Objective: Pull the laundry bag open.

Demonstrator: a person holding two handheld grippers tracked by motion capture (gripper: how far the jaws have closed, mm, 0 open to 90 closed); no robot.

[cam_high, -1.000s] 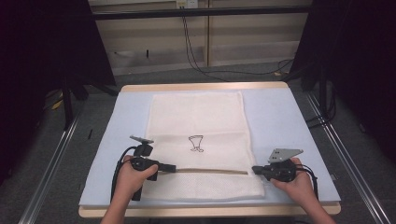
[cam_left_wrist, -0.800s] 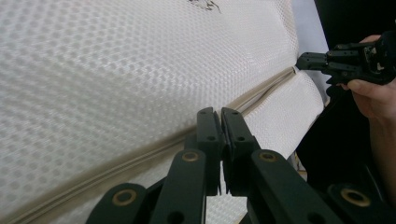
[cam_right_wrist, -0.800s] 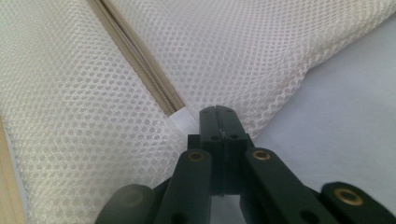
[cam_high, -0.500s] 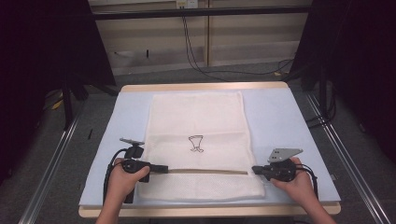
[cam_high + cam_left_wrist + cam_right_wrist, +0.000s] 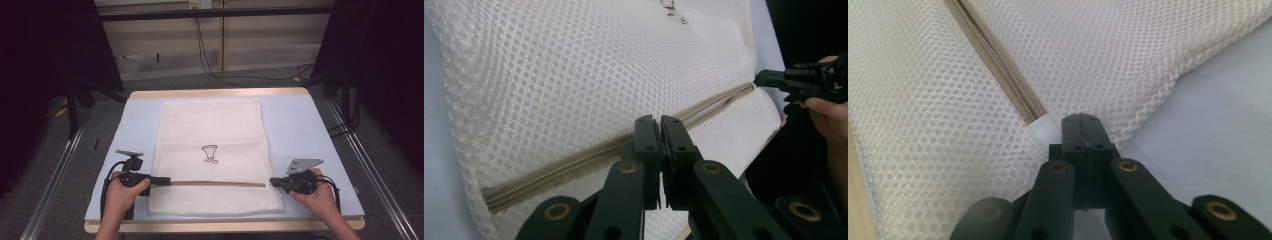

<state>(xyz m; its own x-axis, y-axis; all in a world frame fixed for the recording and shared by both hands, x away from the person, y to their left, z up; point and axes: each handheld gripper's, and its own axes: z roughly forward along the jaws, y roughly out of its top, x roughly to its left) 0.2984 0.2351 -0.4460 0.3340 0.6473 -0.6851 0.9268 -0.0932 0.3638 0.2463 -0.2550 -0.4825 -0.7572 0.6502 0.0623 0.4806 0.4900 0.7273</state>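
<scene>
A white mesh laundry bag (image 5: 212, 150) lies flat on the pale blue table mat (image 5: 305, 130), its beige zipper (image 5: 215, 184) running straight between the two tools. The left gripper (image 5: 660, 120), jaws pinched together over the zipper line, appears to be working the slider along, though the slider itself is hidden. The right gripper (image 5: 1083, 118), jaws likewise pressed shut, sits at the zipper's far end (image 5: 1035, 116). The pull will likely go best kept level and in line with the teeth while that end is anchored, so the mesh does not bunch.

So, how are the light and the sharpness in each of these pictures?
High view: even light on the white mesh bag, surroundings dark, slightly soft. Left gripper view: mesh sharp, black left gripper blurred near the lens. Right gripper view: mesh bright, black right gripper soft at its base.
</scene>
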